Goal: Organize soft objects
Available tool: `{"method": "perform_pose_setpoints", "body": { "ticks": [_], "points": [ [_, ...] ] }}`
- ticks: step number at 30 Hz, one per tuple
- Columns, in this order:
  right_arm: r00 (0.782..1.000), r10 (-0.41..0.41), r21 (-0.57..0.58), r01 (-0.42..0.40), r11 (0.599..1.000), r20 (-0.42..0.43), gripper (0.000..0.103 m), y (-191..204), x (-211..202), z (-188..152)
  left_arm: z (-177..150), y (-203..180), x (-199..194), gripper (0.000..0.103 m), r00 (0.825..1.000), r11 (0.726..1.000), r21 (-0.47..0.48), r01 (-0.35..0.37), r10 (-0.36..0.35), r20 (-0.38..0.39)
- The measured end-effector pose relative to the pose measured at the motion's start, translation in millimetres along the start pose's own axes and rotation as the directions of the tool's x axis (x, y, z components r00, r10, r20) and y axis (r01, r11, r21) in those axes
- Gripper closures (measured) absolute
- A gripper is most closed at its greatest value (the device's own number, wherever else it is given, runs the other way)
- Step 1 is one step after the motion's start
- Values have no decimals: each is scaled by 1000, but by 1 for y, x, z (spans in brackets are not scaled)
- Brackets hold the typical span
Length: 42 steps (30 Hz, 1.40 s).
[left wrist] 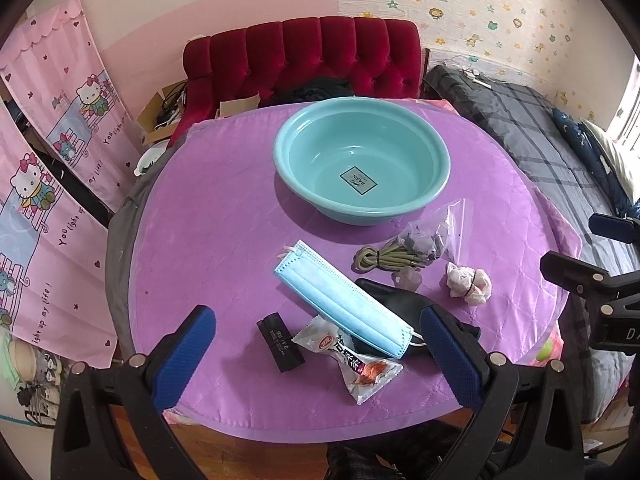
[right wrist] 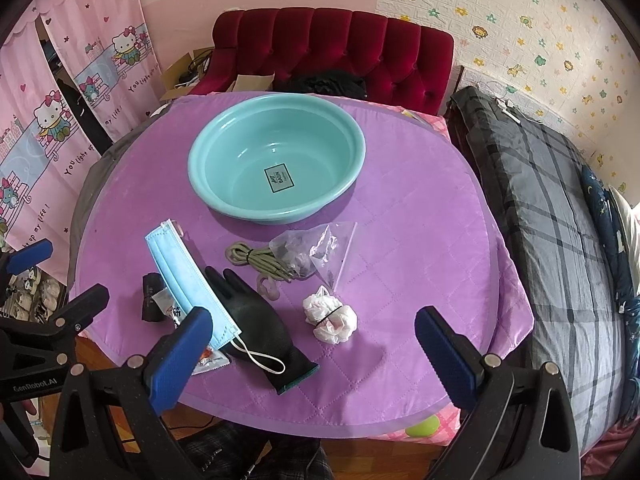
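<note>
Right wrist view shows the teal basin (right wrist: 276, 160) empty and mask (right wrist: 188, 276), glove (right wrist: 260, 320) unsorted, with both grippers (right wrist: 312, 340) (left wrist: 316, 340) spread, holding nothing.

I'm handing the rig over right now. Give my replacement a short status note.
Left gripper and right gripper: both open, empty, hovering at the table's near edge.
Teal basin: empty.
On the purple cloth: blue mask lying across black glove; cord bundle, clear bag and tied plastic wad nearby.
Done: nothing sorted. Left: presumably everything into the basin.
</note>
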State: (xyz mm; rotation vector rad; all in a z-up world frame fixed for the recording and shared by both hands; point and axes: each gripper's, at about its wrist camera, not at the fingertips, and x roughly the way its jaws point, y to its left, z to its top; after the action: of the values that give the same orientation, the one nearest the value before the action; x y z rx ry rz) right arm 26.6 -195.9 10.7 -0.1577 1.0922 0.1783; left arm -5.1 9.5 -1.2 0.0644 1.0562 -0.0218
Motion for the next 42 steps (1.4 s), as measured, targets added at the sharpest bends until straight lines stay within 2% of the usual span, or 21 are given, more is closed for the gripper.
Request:
{"method": "perform_pose_setpoints", "body": {
  "ticks": [7,31,42],
  "points": [
    [1000,-3,0,3,1000,-7,0,-1,2,0,-1,4,2,0,1000,1000,-15,16,-16,-3],
    [1000,1,-11,-1,1000,-27,0,2,15,4,-3,21,8,0,1000,999,-33,-2,1,-18],
    [999,-13,-11,13,1000,-41,0,-4,22,6,-7,33,12,0,1000,998,-70,-4,2,-23]
  ]
}}
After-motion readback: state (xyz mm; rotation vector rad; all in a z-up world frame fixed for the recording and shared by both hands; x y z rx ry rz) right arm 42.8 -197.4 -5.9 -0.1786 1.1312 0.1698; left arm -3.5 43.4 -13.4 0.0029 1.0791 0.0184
